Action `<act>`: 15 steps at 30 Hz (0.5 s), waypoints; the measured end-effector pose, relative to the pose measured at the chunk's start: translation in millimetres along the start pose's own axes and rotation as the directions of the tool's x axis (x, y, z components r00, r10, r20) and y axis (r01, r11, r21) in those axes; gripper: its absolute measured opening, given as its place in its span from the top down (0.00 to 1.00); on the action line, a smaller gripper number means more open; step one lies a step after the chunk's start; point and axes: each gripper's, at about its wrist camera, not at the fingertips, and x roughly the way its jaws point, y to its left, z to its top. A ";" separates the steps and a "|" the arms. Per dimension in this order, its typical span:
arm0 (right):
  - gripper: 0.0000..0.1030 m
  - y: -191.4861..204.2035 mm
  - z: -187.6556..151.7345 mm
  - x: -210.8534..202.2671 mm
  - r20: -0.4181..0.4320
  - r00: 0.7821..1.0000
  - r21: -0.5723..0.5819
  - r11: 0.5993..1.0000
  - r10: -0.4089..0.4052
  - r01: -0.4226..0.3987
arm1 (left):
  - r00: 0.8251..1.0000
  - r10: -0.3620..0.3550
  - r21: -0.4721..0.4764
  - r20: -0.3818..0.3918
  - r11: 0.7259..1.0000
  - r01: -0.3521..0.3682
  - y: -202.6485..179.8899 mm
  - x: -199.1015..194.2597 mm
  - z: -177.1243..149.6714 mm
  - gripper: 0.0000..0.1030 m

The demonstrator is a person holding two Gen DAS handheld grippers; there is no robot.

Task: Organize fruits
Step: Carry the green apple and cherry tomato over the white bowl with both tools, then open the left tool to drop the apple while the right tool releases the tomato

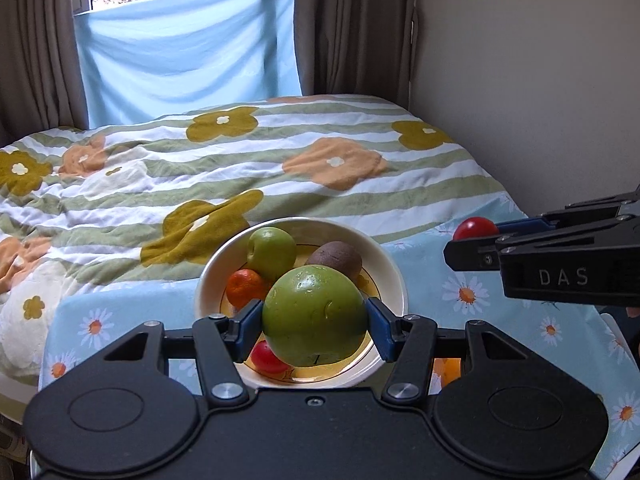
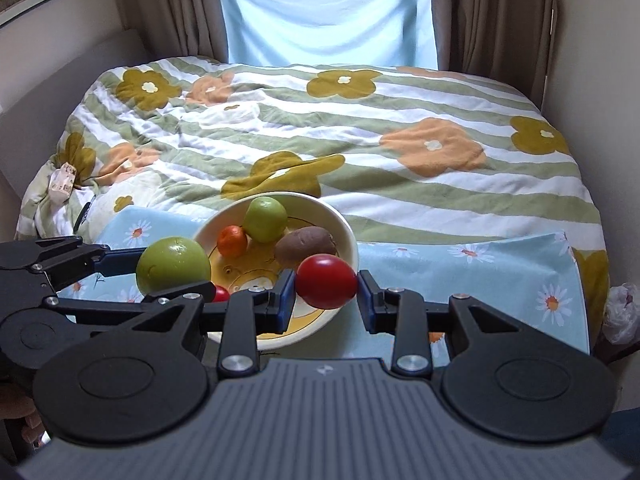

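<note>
Glossy green apple [image 1: 315, 316] sits clamped in the left tool [image 1: 315, 322] over the round cream bowl [image 1: 390, 264]; the right tool [image 2: 326, 294] pinches a smooth red tomato [image 2: 326, 281] (bowl's five o'clock rim). Daisy-print cloth [image 2: 500, 276] covers the counter before a quilted floral bed [image 2: 360, 128].

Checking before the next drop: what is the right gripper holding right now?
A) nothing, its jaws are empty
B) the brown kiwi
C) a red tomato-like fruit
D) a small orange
C: in the right wrist view the right gripper has its blue pads pressed on either side of the red fruit, while the small orange and the kiwi lie in the bowl.
</note>
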 end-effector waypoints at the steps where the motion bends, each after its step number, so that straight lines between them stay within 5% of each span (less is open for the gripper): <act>1: 0.54 -1.8 1.3 4.3 -0.004 1.000 0.005 1.000 -0.004 0.004 | 1.000 -0.005 0.009 -0.010 1.000 0.005 -0.6 7.7 0.2 0.42; 15: 0.54 -16.3 7.3 52.4 -0.060 0.998 0.056 0.998 -0.027 0.030 | 0.989 -0.044 0.068 -0.145 0.996 0.054 -9.2 84.4 -4.7 0.42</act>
